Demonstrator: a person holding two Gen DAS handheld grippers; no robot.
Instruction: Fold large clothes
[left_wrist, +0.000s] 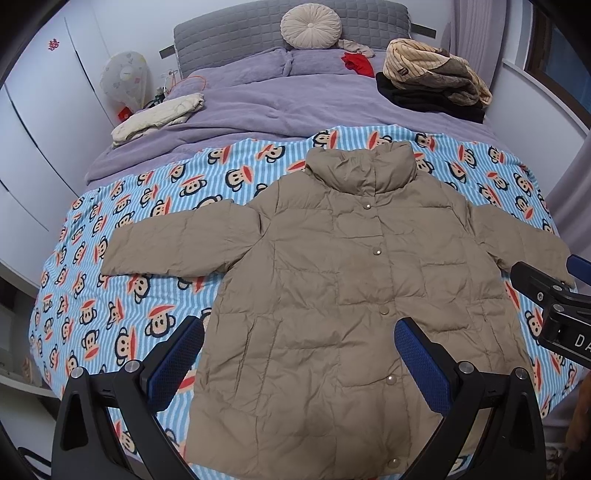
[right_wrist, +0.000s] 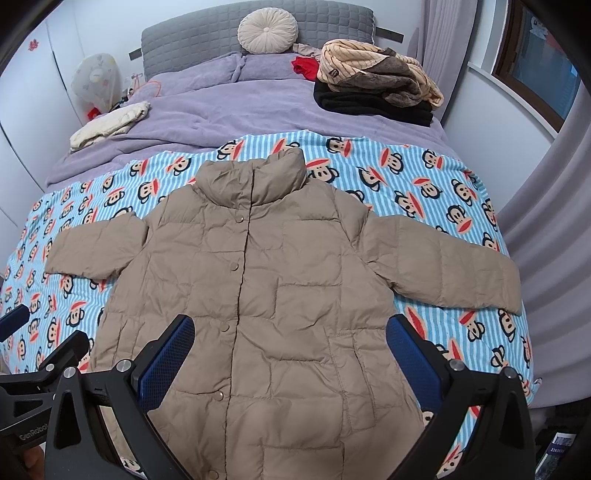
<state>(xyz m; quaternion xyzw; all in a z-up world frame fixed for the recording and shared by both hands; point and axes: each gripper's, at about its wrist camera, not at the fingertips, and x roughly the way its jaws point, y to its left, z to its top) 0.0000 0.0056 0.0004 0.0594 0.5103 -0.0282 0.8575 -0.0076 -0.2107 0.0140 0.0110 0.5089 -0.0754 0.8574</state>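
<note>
A tan quilted puffer jacket (left_wrist: 332, 280) lies flat and face up on a blue striped monkey-print blanket (left_wrist: 122, 295), sleeves spread out to both sides, collar toward the headboard. It also shows in the right wrist view (right_wrist: 266, 280). My left gripper (left_wrist: 299, 354) is open and empty, held above the jacket's lower left part. My right gripper (right_wrist: 290, 354) is open and empty above the jacket's lower middle. The right gripper's body shows in the left wrist view (left_wrist: 554, 295) beside the jacket's right sleeve.
The blanket (right_wrist: 424, 192) covers the foot of a bed with purple bedding (left_wrist: 258, 107). A cream garment (left_wrist: 159, 116) lies at the back left, a pile of clothes (left_wrist: 432, 81) at the back right, a round cushion (left_wrist: 310, 26) at the headboard. Curtains (right_wrist: 554, 206) hang at right.
</note>
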